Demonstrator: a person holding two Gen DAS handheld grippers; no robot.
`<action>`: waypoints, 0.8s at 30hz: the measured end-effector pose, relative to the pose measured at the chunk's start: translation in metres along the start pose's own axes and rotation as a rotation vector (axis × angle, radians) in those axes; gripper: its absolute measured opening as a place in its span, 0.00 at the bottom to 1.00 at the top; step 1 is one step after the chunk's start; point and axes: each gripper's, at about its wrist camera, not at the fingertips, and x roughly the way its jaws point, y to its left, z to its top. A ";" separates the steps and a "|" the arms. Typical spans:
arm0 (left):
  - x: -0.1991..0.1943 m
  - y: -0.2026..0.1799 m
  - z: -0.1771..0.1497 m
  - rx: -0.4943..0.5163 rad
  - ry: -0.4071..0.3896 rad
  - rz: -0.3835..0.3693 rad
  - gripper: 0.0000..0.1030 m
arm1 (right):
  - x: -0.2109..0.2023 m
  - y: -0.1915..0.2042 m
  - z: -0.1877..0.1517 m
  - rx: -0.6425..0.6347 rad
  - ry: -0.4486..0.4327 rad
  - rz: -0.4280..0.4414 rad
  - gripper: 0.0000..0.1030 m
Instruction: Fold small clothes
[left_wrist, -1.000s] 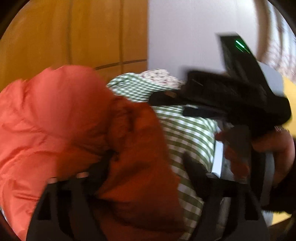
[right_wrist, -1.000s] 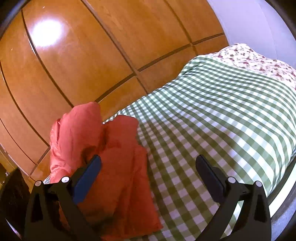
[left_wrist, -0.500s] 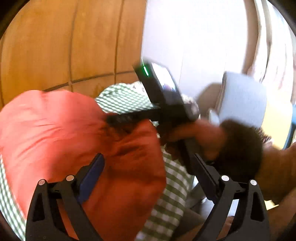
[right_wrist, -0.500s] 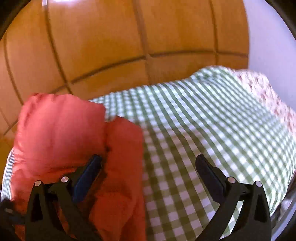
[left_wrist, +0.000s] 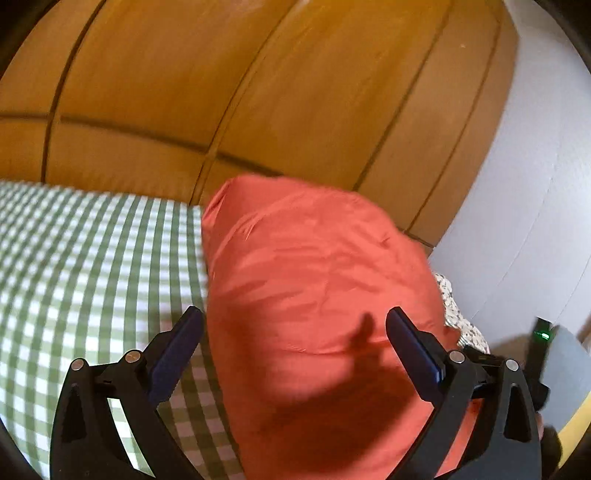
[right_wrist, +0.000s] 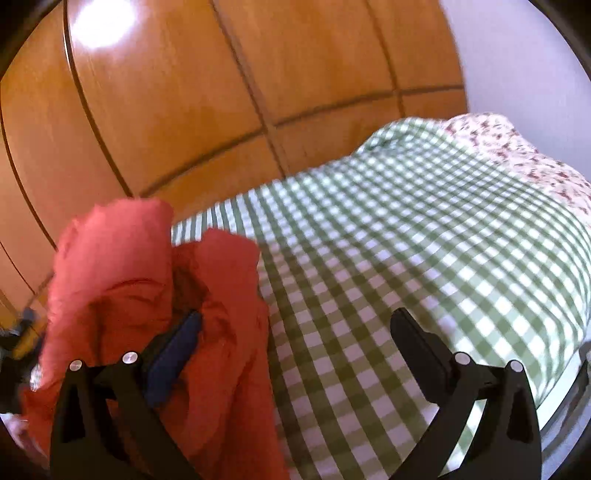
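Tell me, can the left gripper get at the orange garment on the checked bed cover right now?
Probably yes. The orange garment lies right ahead of the left gripper, whose jaws are opening, with nothing between or in the way.

A green-and-white checked bedcover (right_wrist: 424, 266) spreads over the bed, with a floral-print fabric (right_wrist: 517, 155) at its far right end. Beyond the bed stand glossy wooden wardrobe panels (left_wrist: 258, 92) with dark seams, and a pale wall (left_wrist: 535, 221) rises to their right.
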 end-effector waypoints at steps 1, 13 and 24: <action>0.009 0.007 0.001 -0.025 0.004 -0.004 0.95 | -0.004 -0.008 -0.001 0.033 -0.003 -0.018 0.98; 0.045 -0.052 -0.030 0.124 0.139 -0.053 0.96 | 0.044 0.001 -0.041 -0.012 0.197 0.084 0.98; 0.076 -0.101 -0.055 0.372 0.194 0.139 0.97 | 0.026 -0.029 -0.049 -0.050 0.154 0.018 0.98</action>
